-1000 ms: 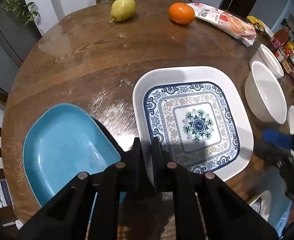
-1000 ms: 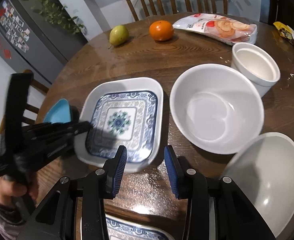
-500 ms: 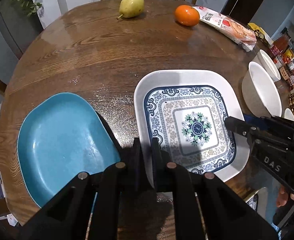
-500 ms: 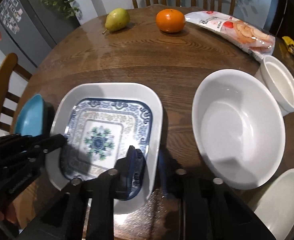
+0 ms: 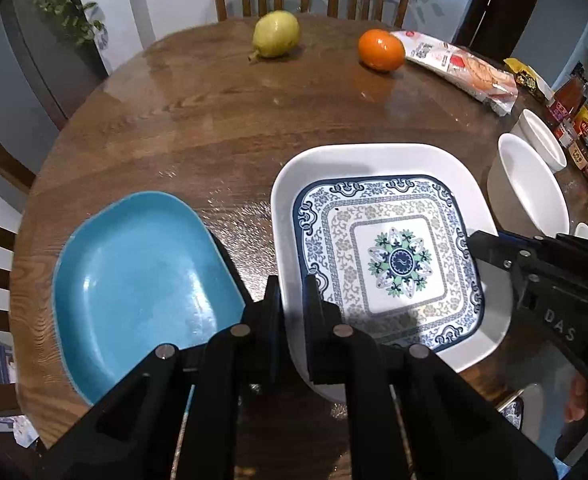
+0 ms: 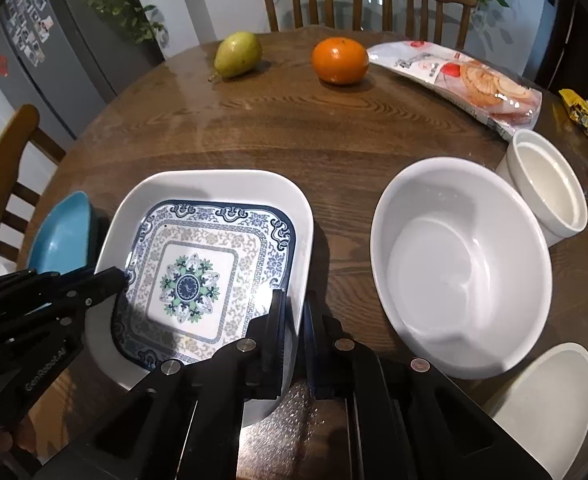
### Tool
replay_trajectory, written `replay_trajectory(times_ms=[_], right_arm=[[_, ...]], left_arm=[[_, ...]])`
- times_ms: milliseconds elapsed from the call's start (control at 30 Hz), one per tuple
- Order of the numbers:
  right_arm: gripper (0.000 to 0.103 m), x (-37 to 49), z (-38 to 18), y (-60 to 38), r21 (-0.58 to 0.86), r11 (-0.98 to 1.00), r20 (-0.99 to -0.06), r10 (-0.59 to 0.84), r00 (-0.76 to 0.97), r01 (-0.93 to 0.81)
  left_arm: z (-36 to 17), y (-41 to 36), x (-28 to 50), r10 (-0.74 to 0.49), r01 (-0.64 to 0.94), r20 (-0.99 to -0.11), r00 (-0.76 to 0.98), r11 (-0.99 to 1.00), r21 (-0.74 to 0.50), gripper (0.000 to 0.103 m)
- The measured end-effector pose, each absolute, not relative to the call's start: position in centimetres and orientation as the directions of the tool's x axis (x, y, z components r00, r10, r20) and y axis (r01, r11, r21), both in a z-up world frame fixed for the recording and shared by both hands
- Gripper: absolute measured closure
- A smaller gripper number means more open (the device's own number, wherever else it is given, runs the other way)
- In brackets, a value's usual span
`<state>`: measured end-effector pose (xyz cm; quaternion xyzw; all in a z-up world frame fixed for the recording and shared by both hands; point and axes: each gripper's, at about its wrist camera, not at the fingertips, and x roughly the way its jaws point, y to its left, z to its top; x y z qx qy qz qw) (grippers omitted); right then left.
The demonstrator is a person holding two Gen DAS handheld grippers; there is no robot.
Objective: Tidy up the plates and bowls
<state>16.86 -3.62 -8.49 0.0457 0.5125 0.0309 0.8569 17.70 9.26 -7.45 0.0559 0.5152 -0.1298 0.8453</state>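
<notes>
Two grippers are clamped on the patterned square plate (image 6: 198,280): left gripper (image 5: 292,300) at its left rim, right gripper (image 6: 294,320), its jaws just closed, at its right. "DAS" is read on the right gripper's body; the white bowl (image 6: 458,268) beside it is seen empty.

A square white plate (image 6: 198,276) with a blue floral pattern is lying flat on the table (image 6: 294,128). A blue plate (image 5: 142,280) is sitting just beside it. On the other side, a large white bowl (image 6: 460,268) is standing upright, touching a smaller white bowl (image 6: 546,188).
</notes>
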Motion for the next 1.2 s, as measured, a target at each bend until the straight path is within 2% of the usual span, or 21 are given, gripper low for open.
replay_trajectory(times_ms=[633,1200], right_arm=[[0.093,11.1,-3.3,-3.3,0.168,0.983,-0.788,0.182,0.588,-0.079],[0.093,3.8,-2.4,-5.2,0.193,0.976,-0.767,0.216,0.604,-0.105]], left_arm=[[-1.8,9.6,11.5,-0.122,0.224,-0.788,0.604,0.974,0.021,0.095],[-1.1,7.7,4.5,-0.114,0.226,-0.763,0.636,0.973,0.043,0.094]])
